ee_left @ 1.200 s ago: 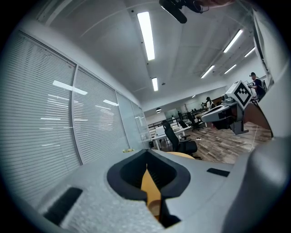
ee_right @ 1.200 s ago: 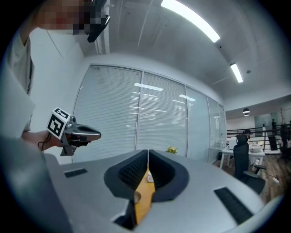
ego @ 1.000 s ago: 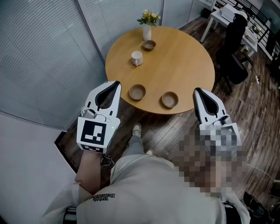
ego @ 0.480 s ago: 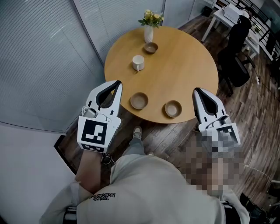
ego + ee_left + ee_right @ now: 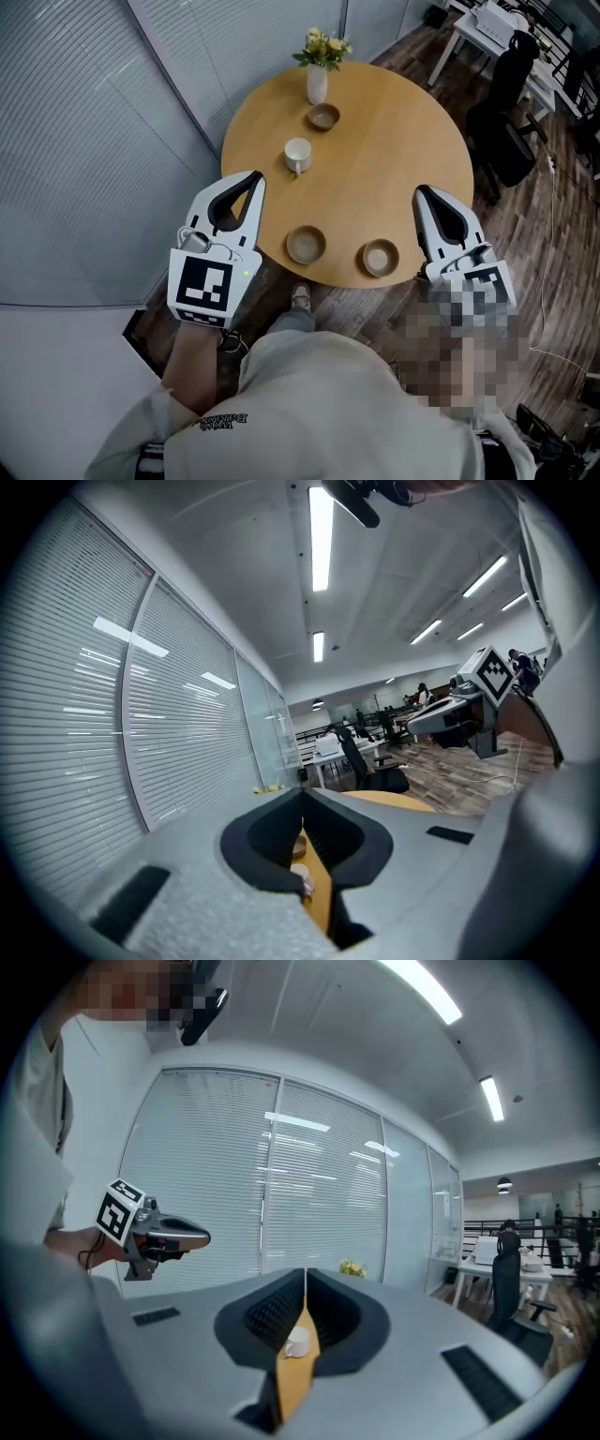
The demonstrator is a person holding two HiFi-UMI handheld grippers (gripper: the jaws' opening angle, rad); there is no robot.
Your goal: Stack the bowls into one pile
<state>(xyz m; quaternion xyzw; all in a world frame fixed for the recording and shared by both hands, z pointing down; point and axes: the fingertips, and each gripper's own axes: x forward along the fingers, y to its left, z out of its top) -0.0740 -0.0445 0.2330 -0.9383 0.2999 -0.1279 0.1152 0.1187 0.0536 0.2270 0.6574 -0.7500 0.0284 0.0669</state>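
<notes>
Window blinds (image 5: 84, 141) are covering the left wall, and a round wooden desk (image 5: 394, 141) is standing on a dark floor (image 5: 525, 234). 3 brown bowls are sitting apart on it: the near-left bowl (image 5: 306, 245), the near-right bowl (image 5: 380, 257), and the far bowl (image 5: 324, 116) beside a vase (image 5: 317, 82). A white cup (image 5: 297, 153) is sitting between them. The left hand-held gripper (image 5: 254, 176) and right hand-held gripper (image 5: 421, 192) are hovering by the near edge, jaws pressed together, pinching nothing.
</notes>
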